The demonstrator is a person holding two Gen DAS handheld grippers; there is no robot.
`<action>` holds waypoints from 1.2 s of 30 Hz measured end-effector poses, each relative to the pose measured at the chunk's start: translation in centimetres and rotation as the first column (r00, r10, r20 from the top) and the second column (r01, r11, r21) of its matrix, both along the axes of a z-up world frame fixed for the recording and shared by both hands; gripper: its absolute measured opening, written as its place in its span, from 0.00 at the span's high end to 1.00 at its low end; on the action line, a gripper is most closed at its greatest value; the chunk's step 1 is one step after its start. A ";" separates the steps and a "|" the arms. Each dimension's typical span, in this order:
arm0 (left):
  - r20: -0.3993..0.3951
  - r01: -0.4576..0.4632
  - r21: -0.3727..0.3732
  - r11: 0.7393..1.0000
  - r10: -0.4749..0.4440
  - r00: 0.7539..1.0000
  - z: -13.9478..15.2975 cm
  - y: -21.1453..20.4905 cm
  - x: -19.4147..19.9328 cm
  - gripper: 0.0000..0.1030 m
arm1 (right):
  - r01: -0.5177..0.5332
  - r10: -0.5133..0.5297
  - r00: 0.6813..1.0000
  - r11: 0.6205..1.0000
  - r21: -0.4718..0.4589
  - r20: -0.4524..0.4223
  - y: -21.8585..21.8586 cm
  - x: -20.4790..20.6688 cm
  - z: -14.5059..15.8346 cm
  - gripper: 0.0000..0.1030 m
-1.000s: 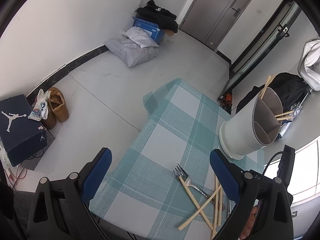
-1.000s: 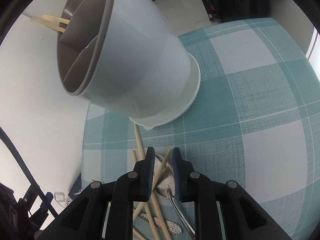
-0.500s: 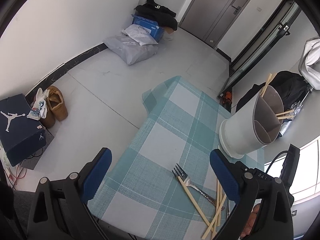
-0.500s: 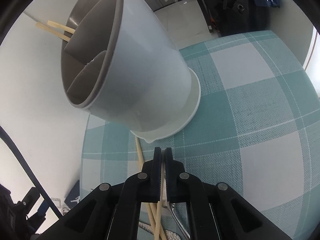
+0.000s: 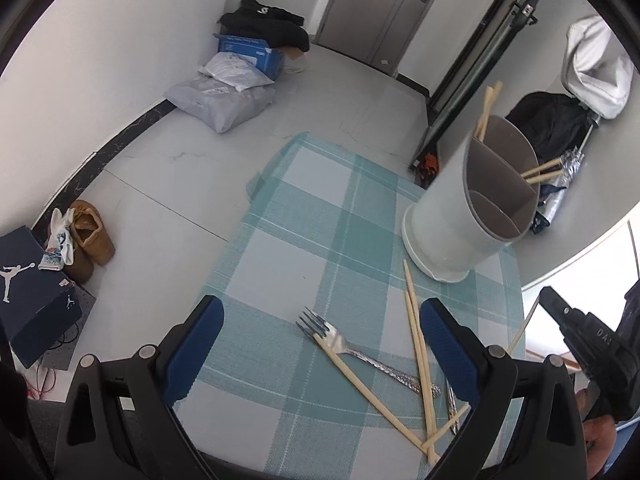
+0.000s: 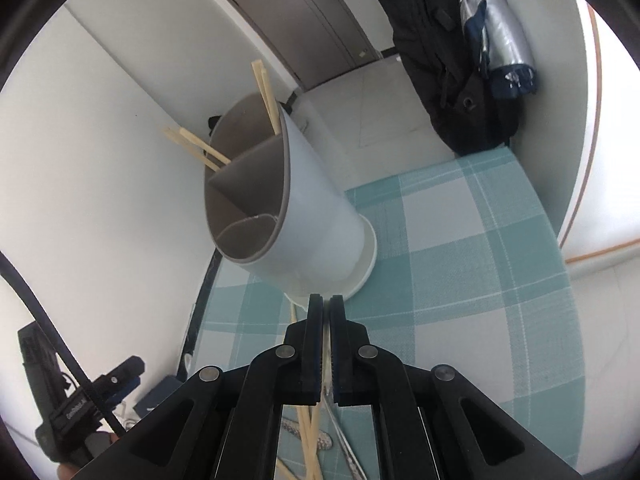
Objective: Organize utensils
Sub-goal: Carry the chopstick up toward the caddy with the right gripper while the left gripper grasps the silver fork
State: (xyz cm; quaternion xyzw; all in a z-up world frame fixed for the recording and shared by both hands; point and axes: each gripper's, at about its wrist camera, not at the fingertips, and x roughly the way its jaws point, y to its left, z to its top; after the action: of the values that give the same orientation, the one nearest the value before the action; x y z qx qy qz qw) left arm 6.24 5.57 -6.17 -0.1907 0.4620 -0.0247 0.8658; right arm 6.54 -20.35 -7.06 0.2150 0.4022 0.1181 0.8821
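A white divided utensil holder [image 5: 452, 216] [image 6: 316, 224] stands on the teal checked tablecloth [image 5: 280, 260], with chopsticks [image 5: 486, 112] [image 6: 266, 92] sticking out of its far compartments. My left gripper [image 5: 320, 308] is open above a silver fork [image 5: 340, 344] and several loose chopsticks [image 5: 418, 344]. My right gripper [image 6: 325, 304] is shut on a single chopstick [image 5: 524, 328], lifted off the table just in front of the holder's base. That chopstick shows only as a pale sliver between the pads in the right wrist view.
Another metal handle [image 5: 452, 404] lies under the crossed chopsticks near the table's front edge. On the floor to the left are shoes [image 5: 90, 236], a dark shoebox [image 5: 28, 292] and bags [image 5: 224, 100]. A black bag [image 6: 452, 80] and a folded umbrella [image 6: 500, 36] hang behind the table.
My right gripper closed on one chopstick and rose with it, away from the pile. The loose chopsticks on the cloth shifted. My left gripper drifted slightly and stayed open.
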 end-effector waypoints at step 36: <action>-0.309 -0.020 -0.069 0.997 -0.002 0.951 -5.6 1.1 4.5 0.52 | -0.024 0.027 0.980 1.000 -0.017 0.198 -1.4 -1.4 3.3 0.98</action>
State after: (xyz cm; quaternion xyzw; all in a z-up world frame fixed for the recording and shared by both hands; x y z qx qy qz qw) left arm 10.74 6.69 -11.80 -0.2253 0.5897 -0.0071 0.7755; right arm 5.12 -21.78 -3.73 0.1904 0.3162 0.1472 0.9176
